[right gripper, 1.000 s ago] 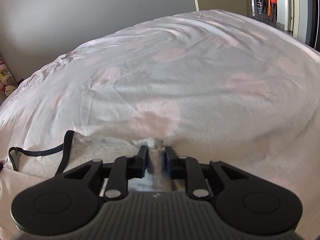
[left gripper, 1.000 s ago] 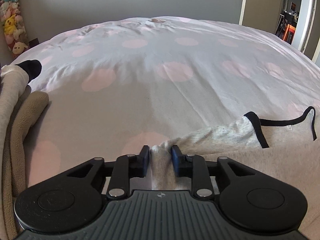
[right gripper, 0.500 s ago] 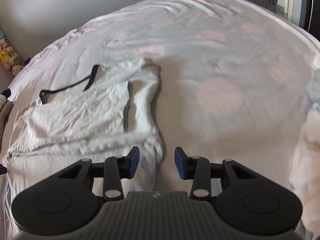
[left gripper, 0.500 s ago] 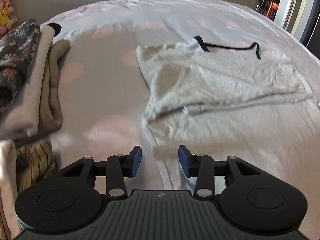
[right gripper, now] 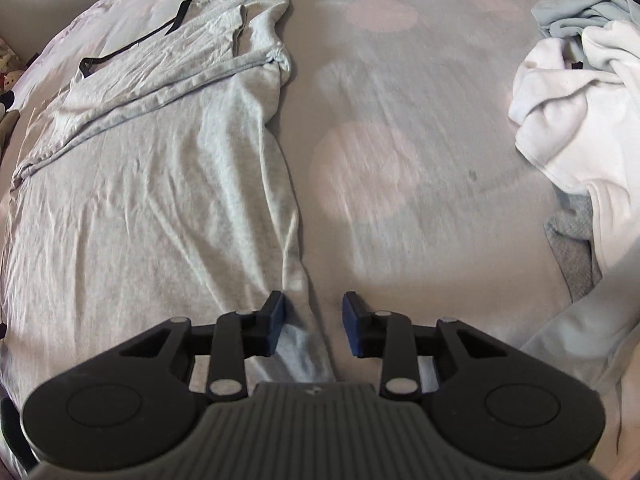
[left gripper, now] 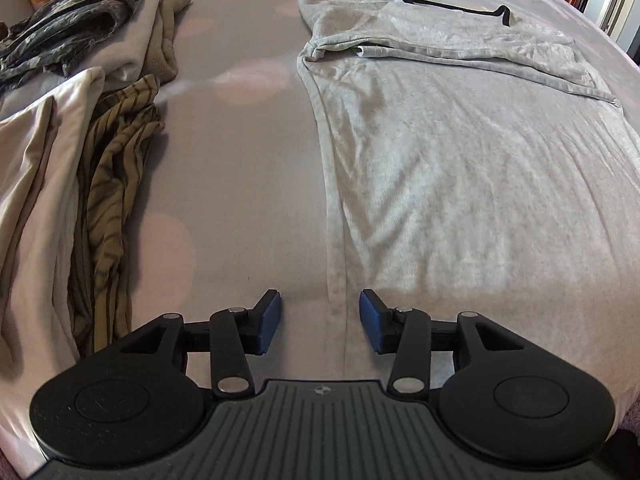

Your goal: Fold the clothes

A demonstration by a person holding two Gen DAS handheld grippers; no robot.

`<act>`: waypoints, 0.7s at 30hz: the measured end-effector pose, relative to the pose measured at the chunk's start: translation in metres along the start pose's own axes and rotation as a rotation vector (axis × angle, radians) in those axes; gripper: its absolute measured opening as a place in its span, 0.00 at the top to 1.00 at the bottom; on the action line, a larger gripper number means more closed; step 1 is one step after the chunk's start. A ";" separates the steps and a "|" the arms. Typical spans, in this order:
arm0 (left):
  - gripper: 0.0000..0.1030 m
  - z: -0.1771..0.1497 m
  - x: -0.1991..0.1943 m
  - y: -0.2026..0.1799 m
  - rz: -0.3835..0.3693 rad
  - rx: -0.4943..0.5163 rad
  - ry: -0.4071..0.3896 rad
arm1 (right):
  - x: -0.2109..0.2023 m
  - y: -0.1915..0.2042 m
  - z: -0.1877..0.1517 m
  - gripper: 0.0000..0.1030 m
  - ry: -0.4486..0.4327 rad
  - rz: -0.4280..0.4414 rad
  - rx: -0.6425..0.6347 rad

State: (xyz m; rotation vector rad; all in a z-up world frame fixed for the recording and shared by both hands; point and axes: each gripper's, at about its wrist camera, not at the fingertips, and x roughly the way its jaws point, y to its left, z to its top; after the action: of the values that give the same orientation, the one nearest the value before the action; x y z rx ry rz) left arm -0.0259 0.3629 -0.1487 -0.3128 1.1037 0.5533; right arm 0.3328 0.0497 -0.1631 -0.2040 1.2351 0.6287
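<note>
Top edge let go and laid far up the bed (left gripper: 248,200), my left tool (left gripper: 319,322) opening, right tool (right gripper: 314,324) closing, both straddle the shirt's (left gripper: 460,168) near side hems, gripping nothing; next fold starts.

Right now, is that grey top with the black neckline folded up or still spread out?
Mostly spread out: the grey top lies flat on the bed, with only its far end by the black neckline turned over in one fold.
</note>
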 end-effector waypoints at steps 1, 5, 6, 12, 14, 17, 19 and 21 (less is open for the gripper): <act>0.59 -0.006 -0.003 0.000 -0.002 -0.009 -0.005 | -0.001 0.000 -0.003 0.65 0.009 -0.002 0.009; 0.59 -0.026 -0.014 0.005 -0.023 -0.046 -0.012 | -0.006 -0.002 -0.012 0.64 0.050 0.002 0.036; 0.58 -0.029 -0.017 0.006 -0.028 -0.055 -0.013 | -0.008 -0.003 -0.014 0.64 0.060 0.004 0.039; 0.54 -0.043 -0.025 0.006 -0.036 -0.102 -0.013 | -0.015 -0.003 -0.027 0.53 0.102 0.018 0.035; 0.53 -0.046 -0.027 0.007 -0.045 -0.110 -0.011 | -0.016 0.000 -0.030 0.48 0.126 0.010 0.017; 0.53 -0.051 -0.029 0.009 -0.064 -0.122 -0.009 | -0.013 0.010 -0.034 0.47 0.177 -0.027 -0.041; 0.56 -0.054 -0.030 0.011 -0.075 -0.128 -0.014 | -0.012 0.019 -0.037 0.47 0.204 -0.055 -0.100; 0.67 -0.056 -0.032 0.012 -0.077 -0.127 -0.025 | -0.012 0.027 -0.042 0.52 0.215 -0.077 -0.154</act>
State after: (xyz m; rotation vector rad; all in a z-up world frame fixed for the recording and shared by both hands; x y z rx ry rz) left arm -0.0861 0.3365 -0.1438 -0.4564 1.0301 0.5585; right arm 0.2818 0.0479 -0.1609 -0.4557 1.3788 0.6475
